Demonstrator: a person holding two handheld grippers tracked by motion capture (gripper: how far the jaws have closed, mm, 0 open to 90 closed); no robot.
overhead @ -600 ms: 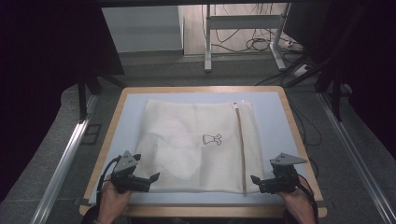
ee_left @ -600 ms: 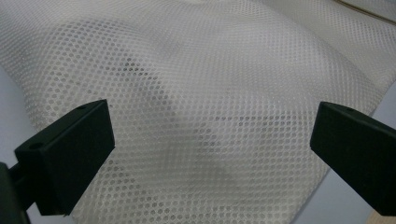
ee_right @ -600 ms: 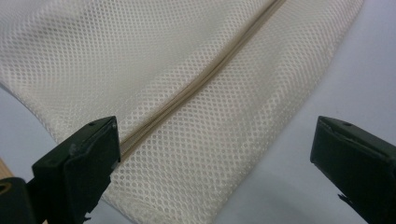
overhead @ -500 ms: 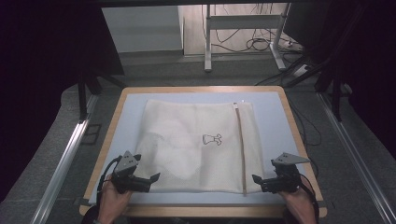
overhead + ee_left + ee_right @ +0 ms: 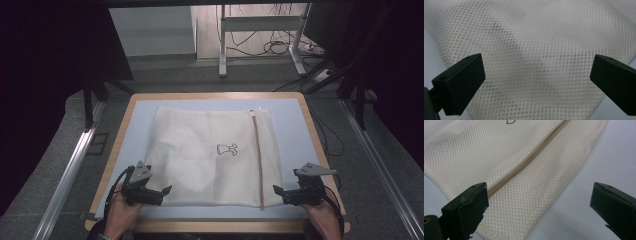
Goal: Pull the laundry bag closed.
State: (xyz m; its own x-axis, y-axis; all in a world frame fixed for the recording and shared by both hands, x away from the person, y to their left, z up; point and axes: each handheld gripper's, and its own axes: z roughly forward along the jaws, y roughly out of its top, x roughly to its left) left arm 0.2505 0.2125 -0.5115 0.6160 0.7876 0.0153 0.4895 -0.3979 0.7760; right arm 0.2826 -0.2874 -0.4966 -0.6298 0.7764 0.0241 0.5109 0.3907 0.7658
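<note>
Mesh bag (image 5: 212,155) flat on the table (image 5: 290,150) — left tool (image 5: 162,191) and right tool (image 5: 278,190) both spread wide, nothing pinched.

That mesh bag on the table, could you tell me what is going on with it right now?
A person holds a claw in each hand at the near edge of the table. A cream mesh laundry bag lies flat on it, with its zip running along the right side. The left claw points at the bag's near left corner and the right claw at its near right corner. Both claws are open and neither grips the bag yet.
</note>
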